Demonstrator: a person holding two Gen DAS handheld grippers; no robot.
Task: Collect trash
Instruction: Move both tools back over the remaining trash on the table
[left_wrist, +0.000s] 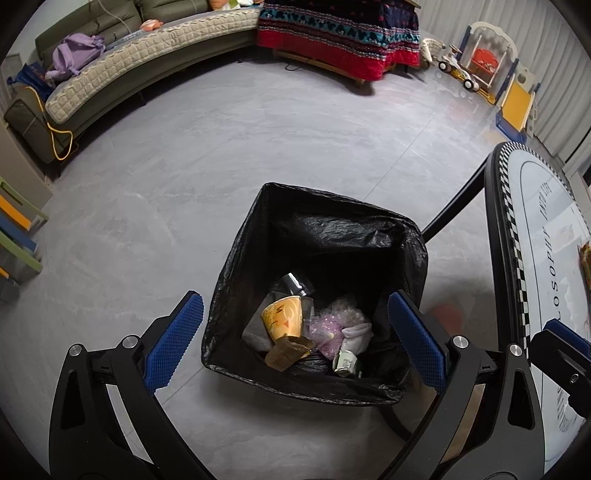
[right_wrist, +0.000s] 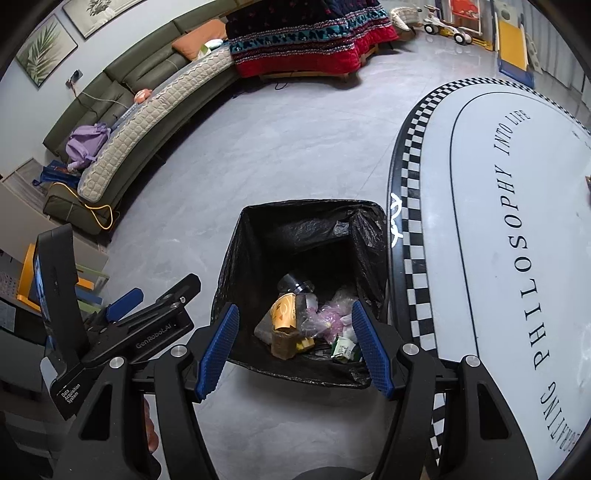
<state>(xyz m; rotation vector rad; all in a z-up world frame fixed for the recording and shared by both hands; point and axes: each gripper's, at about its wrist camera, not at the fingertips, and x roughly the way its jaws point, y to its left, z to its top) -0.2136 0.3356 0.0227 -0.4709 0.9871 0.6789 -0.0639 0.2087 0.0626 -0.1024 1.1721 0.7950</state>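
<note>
A bin lined with a black bag (left_wrist: 258, 229) (right_wrist: 314, 206) stands on the grey floor beside the table. Inside lie a yellow paper cup (left_wrist: 282, 317) (right_wrist: 282, 310), a brown scrap (left_wrist: 286, 350), pink bubble wrap (left_wrist: 328, 328), a clear plastic container (left_wrist: 295, 284) and a small green-and-white carton (left_wrist: 345, 363). My left gripper (left_wrist: 294, 297) hangs above the bin, jaws wide open with nothing between them. My right gripper (right_wrist: 294, 305) hovers over the same bin, open and holding nothing. The left gripper's body shows at the left of the right wrist view.
A white table with a chequered rim (left_wrist: 517, 236) (right_wrist: 413, 221) stands right of the bin, with a brown item (left_wrist: 585, 258) on it. A green sofa (left_wrist: 110, 85) with a purple backpack (left_wrist: 75, 55), a red blanket (left_wrist: 332, 40), toys (left_wrist: 480, 62) and small coloured chairs (left_wrist: 14, 229) line the room's edges.
</note>
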